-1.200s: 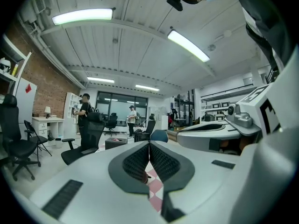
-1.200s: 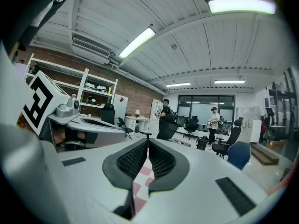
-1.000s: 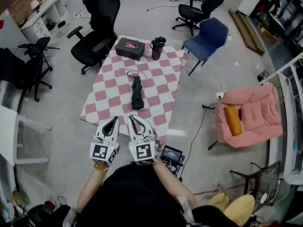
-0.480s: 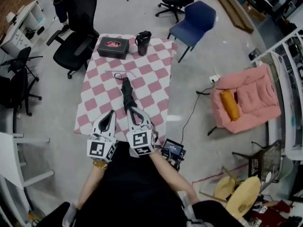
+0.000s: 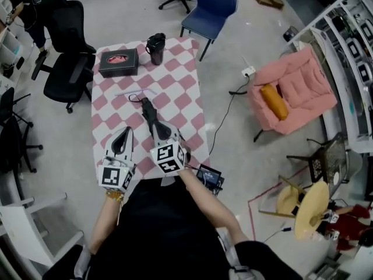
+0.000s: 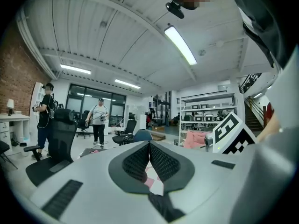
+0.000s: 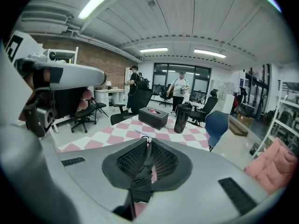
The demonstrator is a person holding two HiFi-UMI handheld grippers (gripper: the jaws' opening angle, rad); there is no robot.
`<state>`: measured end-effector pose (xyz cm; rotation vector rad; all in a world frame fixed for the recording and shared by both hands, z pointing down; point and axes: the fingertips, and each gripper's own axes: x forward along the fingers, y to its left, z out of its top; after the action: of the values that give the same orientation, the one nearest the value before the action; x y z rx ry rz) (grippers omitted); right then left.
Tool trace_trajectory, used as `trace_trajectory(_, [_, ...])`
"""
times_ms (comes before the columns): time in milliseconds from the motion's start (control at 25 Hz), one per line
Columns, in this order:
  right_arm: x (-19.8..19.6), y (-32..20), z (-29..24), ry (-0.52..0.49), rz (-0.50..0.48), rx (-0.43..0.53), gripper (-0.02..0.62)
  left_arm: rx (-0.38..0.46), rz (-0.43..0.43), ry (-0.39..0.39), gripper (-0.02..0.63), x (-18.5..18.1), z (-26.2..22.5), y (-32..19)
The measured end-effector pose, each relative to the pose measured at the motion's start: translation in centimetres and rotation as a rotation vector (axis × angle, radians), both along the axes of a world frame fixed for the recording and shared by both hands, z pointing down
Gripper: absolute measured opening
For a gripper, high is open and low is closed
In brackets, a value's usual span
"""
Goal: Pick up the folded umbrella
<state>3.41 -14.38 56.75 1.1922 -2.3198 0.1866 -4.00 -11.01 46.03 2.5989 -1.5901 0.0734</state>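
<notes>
Hovering over the near end of the umbrella (image 5: 149, 112): right claw (image 7: 148, 140), tilted down at it, jaws shut tip to tip and holding nothing. In the right gripper view the umbrella shows through the gap behind the pads, so it lies under the claw and is not pinched.

Left claw (image 6: 149, 143): also closed, empty, held level beside the right one over the near edge of the surface (image 5: 186, 107). Only cloth shows through its gap.

Step, as I read it: approach. No grasp made. Umbrella flat on the surface, near the middle, lengthwise away from the person.

Next move calls for:
- opening the right jaws wide enough to straddle the bundle
- dropping lower, pads either side of the thick part
- closing firmly, then lifting

Materials and shapes:
- Umbrella: black fabric, soft pleated folds, slender; looks thicker at the near end and narrower at the far end. Likely to squash under the pads, so a grip on the core would serve better than one on loose cloth.
- Claw: smooth grey shells, dark pads with a fine ribbed mesh.
- Surface: pink-and-white checked cloth, lying flat.
- Far end: dark rectangular box (image 5: 118, 62) with a pink top, and a dark flask (image 5: 155, 47), upright, well apart from the umbrella.
</notes>
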Motion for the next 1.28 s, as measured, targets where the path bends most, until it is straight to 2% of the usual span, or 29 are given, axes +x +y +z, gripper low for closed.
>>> trace_trajectory(320, [-1.2,-2.8,6.4,0.139,0.025,-0.147,0.028,-0.032,0.052,0.05,0.014,-1.9,2.3,-1.6])
trace_trajectory(440, [-1.8,-3.6,8.9,0.159,0.032,-0.211,0.123,-0.042,0.052,0.065,0.014,-3.0,3.1,-2.0])
trace_trajectory(600, [-2.2,-4.6,11.5,0.209,0.04,-0.266,0.14,-0.049,0.054,0.068,0.014,-4.4,4.0,-2.9])
trace_trajectory(760, [-2.5,-5.0,13.9,0.225,0.044,-0.358,0.195,-0.045,0.052,0.068,0.014,-5.7,4.2,-4.0])
trace_trajectory(1000, [-2.6,-5.2,16.3,0.234,0.061,-0.441,0.23,-0.049,0.042,0.064,0.014,-7.2,4.4,-5.1])
trace_trajectory(1280, [-2.9,-5.5,17.9,0.234,0.067,-0.511,0.243,-0.066,0.031,0.074,0.014,-8.0,5.4,-5.5])
